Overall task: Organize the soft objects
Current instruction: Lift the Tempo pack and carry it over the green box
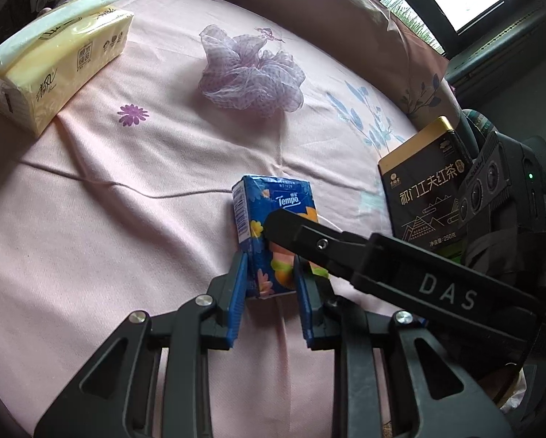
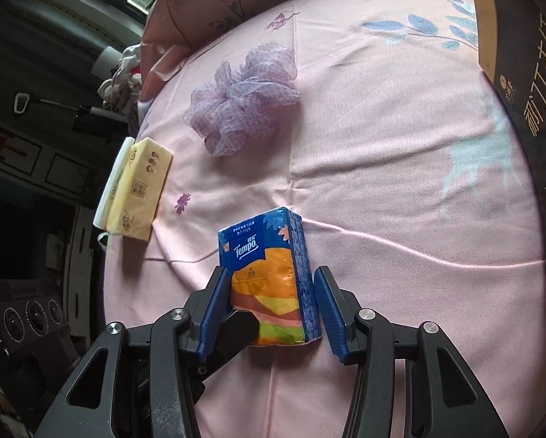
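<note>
Blue-padded grippers (image 1: 269, 284) (image 2: 273, 310) tilt down, flanking tissue pack (image 2: 273, 277).

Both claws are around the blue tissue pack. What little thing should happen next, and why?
Probably the right gripper should close the last bit: the blue Tempo paper-tissue pack sits between its pads, one not quite touching, while the left gripper clamps it.

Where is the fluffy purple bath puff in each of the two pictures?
Left wrist view: the purple bath puff lies on the pink sheet in the upper middle, beyond the blue Tempo tissue pack.
Right wrist view: the puff sits upper left of centre, beyond the same pack.
Shared landmark: the yellow tissue pack, left of the puff in both.
</note>
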